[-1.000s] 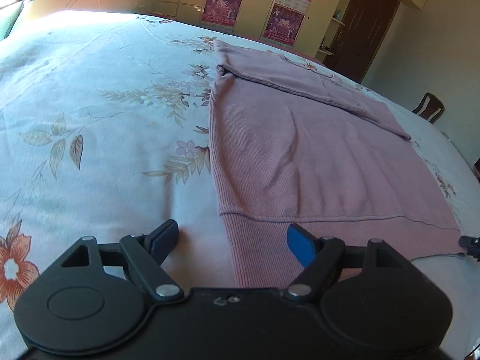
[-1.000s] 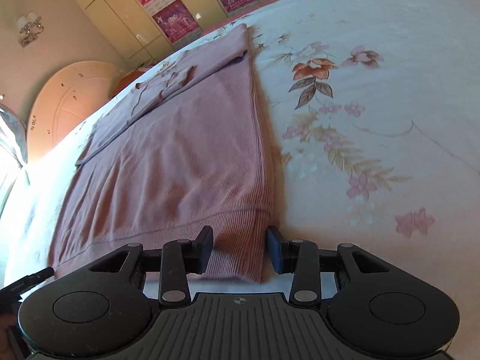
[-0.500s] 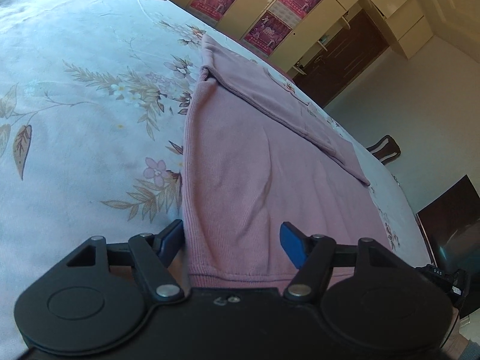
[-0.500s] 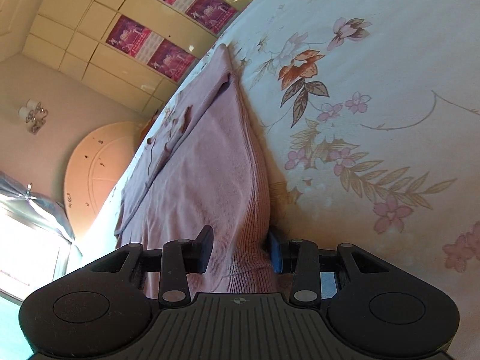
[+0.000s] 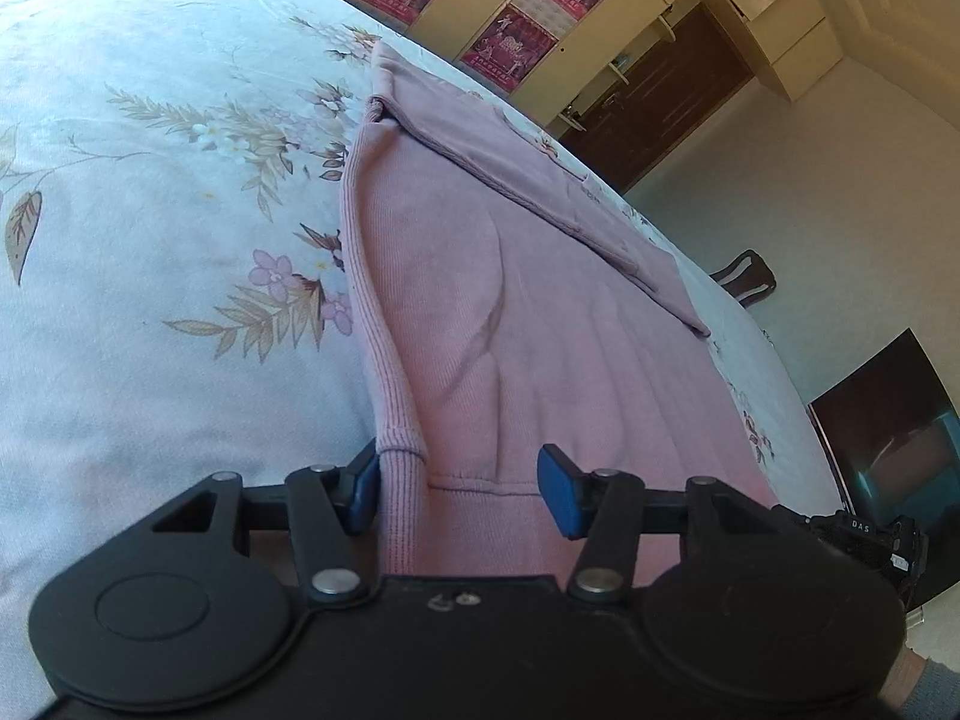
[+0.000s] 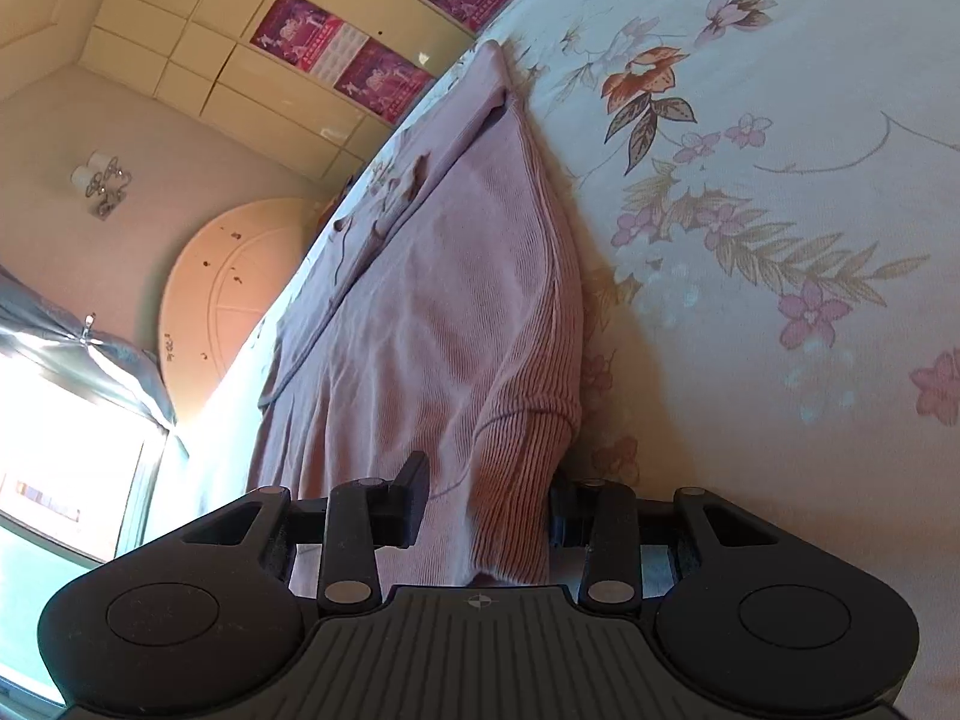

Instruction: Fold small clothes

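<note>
A pink ribbed sweater point(image 5: 540, 312) lies flat on the floral bed sheet point(image 5: 150, 240), sleeves folded across its far end. My left gripper point(image 5: 459, 489) straddles the near left corner of the hem. Its jaws are closing; the left blue pad point(image 5: 363, 489) touches the hem's edge, while the right pad lies on the cloth without pinching it. My right gripper point(image 6: 489, 501) is shut on the bunched right hem corner of the sweater point(image 6: 456, 312), which is raised off the sheet point(image 6: 780, 210) with a shadow beneath. Part of the right gripper's body point(image 5: 858, 534) shows at the left wrist view's right edge.
Cream wardrobes with magenta posters point(image 5: 510, 42) stand past the bed's far side, beside a dark door point(image 5: 660, 90). A chair back point(image 5: 747, 276) and a dark screen point(image 5: 888, 432) lie to the right. A round headboard point(image 6: 240, 288) and a bright window point(image 6: 60, 468) are on the left.
Both grippers rolled and dipped toward the hem. The left jaws narrowed around the left hem corner. The right hem corner has bunched and risen between the right fingers.
</note>
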A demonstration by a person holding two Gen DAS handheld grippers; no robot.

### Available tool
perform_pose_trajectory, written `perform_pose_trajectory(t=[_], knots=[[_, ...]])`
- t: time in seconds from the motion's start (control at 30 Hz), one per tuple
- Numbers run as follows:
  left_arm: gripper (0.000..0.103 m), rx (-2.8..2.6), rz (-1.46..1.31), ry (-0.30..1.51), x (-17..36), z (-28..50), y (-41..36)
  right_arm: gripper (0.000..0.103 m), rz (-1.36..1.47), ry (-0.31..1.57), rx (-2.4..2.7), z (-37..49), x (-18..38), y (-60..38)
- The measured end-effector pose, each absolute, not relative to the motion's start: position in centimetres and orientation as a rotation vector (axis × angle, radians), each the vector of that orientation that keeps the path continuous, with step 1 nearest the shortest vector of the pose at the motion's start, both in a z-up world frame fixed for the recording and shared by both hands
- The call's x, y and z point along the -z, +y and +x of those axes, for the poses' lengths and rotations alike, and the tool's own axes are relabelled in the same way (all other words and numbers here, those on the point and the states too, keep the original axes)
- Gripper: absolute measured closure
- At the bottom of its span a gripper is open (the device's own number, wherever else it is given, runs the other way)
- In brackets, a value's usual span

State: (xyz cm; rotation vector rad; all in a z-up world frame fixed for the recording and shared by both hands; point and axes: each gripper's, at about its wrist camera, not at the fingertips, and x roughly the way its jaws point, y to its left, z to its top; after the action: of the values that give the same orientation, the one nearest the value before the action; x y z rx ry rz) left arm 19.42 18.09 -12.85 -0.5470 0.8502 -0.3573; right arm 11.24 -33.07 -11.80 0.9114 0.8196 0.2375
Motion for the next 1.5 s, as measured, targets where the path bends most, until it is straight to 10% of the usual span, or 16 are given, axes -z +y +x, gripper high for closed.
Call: perform_pose_trajectory(t=[0.13, 0.2, 0.27, 0.97, 1.5], knots=[[0.066, 0.361, -0.546, 0.863, 13.0, 19.3, 18.0, 0.066, 0.861, 0.829, -0.272, 11.7, 11.5, -32.0], [0.079, 0.355, -0.547, 0.866, 13.2, 19.1, 18.1, 0.095, 0.832, 0.842, -0.269, 11.6, 11.6, -31.6], [0.098, 0.345, -0.557, 0.878, 13.7, 18.9, 18.3, 0.096, 0.801, 0.84, -0.243, 11.3, 11.7, -31.3], [0.099, 0.348, -0.689, 0.615, 7.8, 19.4, 19.7, 0.097, 0.637, 0.637, -0.275, 12.9, 2.5, -29.7], [0.099, 0.333, -0.644, 0.61, 4.8, 44.9, 17.4, 0.097, 0.612, 0.656, -0.196, 37.0, -0.4, -31.5]])
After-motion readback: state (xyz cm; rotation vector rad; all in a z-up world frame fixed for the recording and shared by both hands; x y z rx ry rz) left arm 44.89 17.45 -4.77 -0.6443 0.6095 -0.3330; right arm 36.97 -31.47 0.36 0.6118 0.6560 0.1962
